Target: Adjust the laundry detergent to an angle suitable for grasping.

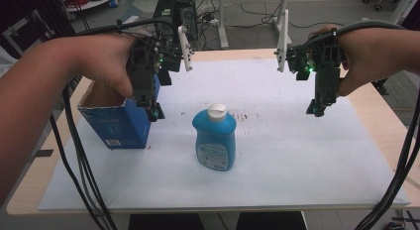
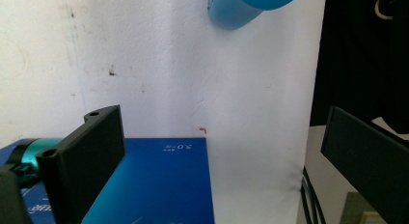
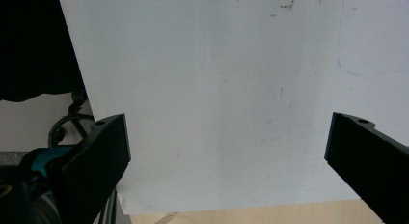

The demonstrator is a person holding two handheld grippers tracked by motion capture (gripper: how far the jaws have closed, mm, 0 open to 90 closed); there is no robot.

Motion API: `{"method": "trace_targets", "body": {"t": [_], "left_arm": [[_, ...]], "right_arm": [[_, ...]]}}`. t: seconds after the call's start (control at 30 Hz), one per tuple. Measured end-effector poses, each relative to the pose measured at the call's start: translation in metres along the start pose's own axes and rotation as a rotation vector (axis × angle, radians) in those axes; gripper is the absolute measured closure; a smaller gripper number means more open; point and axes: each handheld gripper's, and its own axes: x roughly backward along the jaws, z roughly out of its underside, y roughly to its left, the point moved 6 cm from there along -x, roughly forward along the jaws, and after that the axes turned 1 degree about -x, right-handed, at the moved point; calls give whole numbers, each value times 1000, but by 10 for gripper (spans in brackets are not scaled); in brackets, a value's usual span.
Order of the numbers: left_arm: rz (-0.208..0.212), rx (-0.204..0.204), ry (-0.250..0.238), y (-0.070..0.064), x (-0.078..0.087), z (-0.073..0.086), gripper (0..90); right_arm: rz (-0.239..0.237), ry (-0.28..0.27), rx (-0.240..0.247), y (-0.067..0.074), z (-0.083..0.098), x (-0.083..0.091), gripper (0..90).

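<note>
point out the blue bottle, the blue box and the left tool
blue bottle (image 1: 215, 143), high view, on its front label side
blue box (image 1: 119, 126), high view, on its front wall
left tool (image 1: 152, 112), high view, between its fingertips

dim, even light; soft shadows, slight blur in close views.

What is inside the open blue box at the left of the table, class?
The blue box stands open-topped; only its brown inner wall shows. The left gripper and hand hang over it, hiding the rest of its interior.
</note>
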Motion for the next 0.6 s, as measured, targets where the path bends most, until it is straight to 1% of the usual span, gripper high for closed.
{"method": "trace_targets", "body": {"t": [0.1, 0.13, 0.17, 0.2, 0.23, 0.3, 0.37, 0.47, 0.57, 0.6], "left_arm": [[2, 11, 11, 2, -2, 0, 17], [21, 32, 25, 4, -4, 1, 17], [21, 32, 25, 4, -4, 1, 17], [30, 45, 35, 6, -5, 2, 17], [21, 45, 38, 7, -6, 3, 17], [21, 55, 34, 8, -7, 4, 17], [13, 56, 30, 9, -8, 5, 17], [11, 57, 34, 10, -9, 6, 17], [-1, 60, 30, 12, -9, 7, 17], [-3, 61, 28, 12, -9, 6, 17]], "right_arm": [[-4, -2, -1, -2, -1, -1, 14], [-7, -10, -4, -5, -2, -2, 14], [-7, -10, -4, -5, -2, -2, 14], [-8, -15, -4, -8, -3, -3, 14], [-15, -20, -15, -12, -5, -4, 13], [-22, -23, -21, -16, -7, -6, 14], [-30, -26, -13, -20, -9, -9, 14], [-33, -24, -14, -23, -11, -11, 14], [-36, -31, -12, -25, -14, -12, 14], [-37, -33, -5, -26, -15, -12, 14]]}}
